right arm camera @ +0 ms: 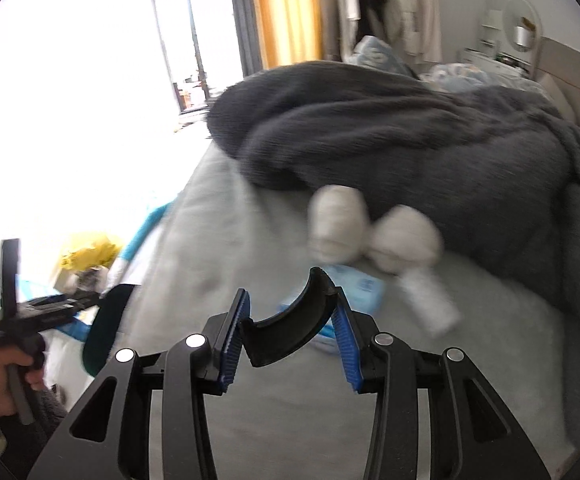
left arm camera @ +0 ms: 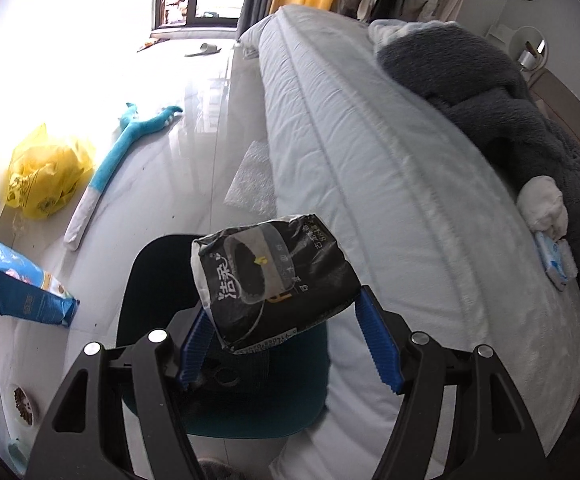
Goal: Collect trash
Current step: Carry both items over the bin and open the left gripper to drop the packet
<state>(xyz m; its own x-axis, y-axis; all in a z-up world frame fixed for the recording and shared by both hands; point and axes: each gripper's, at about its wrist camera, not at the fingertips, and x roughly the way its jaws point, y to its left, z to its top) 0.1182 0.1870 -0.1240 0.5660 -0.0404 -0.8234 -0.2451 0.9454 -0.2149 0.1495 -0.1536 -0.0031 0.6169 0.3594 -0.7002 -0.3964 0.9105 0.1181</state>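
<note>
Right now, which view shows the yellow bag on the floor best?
The left wrist view: the yellow bag lies sharp and fully visible on the floor beside the blue plush toy. The right wrist view shows only a blurred, partly hidden yellow patch.

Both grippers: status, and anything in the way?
Left gripper shut on black tissue pack, over dark bin. Right gripper shut on curved black plastic piece, above bed. Nothing blocking.

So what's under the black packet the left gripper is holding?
Below the black packet, clamped in the left gripper, is a dark bin beside the bed. The packet covers most of its opening, so its contents can't be seen.
</note>
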